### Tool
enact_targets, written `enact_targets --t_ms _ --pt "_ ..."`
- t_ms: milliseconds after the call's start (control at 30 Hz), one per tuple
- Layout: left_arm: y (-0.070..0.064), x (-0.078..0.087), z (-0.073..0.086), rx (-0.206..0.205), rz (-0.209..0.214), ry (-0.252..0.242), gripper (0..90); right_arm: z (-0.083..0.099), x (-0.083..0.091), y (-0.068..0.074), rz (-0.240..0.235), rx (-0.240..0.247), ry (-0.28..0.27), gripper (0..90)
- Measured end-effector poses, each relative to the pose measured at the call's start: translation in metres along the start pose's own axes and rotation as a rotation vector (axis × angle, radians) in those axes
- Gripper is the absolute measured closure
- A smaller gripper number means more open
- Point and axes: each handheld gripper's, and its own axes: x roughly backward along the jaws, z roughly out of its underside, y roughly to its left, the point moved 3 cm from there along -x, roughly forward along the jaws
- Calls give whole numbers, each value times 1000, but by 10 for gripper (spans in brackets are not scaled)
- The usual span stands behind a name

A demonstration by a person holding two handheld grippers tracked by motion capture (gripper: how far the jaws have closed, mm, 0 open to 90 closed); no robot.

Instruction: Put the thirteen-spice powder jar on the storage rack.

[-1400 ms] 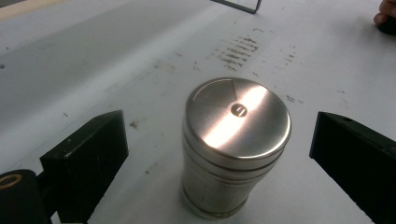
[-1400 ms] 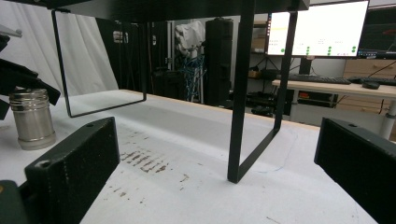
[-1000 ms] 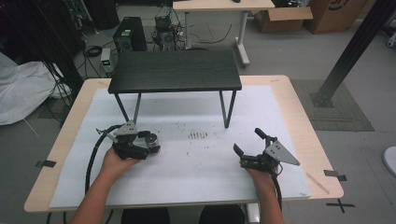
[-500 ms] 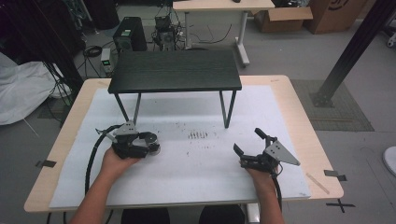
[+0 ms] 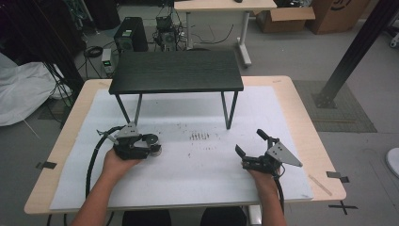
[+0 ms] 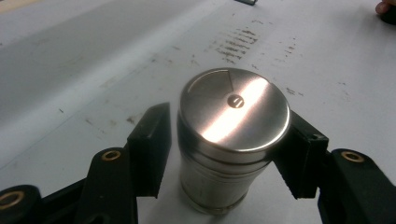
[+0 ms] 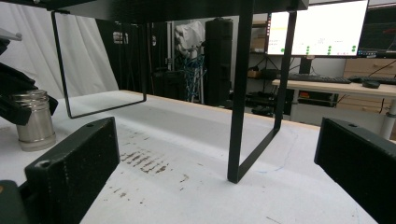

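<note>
White paper covers the surface (image 5: pixel 197 165) in the high view, with a black riser shelf (image 5: pixel 176 71) standing at its far half. Against the earlier high pictures we find almost nothing moved: our left hand-held gripper (image 5: pixel 151 147) sits at the same spot at the left, around the steel canister (image 5: pixel 153 143), and our right hand-held gripper (image 5: pixel 249 149) lies idle at the right, its jaws spread wide. We judge the grasp has stalled just short of closing.

Turning to the left gripper view, the steel canister (image 6: pixel 231 140) stands upright on the paper between the jaws; the right one looks to touch its lid, the left one stands just off it, so the jaws are narrow but not clamped.

Across in the right gripper view, the wide jaws frame a shelf leg (image 7: pixel 243 93), and the canister (image 7: pixel 33 120) stands well off at the left.
</note>
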Motion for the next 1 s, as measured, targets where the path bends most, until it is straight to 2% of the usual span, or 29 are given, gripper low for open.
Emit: enact_targets --t_ms 133,533,667,900,1000 --pt "-1 1 0 -10 3 -8 482 0 0 0 0 0 0 0" --pt "-3 9 -4 -39 -6 -7 488 0 0 0 0 1 2 0" --pt "-6 14 -8 -45 -30 -2 488 0 0 0 0 1 3 0" --pt "-13 26 -23 -51 -15 1 488 0 -1 0 0 -1 6 0" --pt "-17 34 -34 -46 0 -17 488 0 0 0 0 1 4 0"
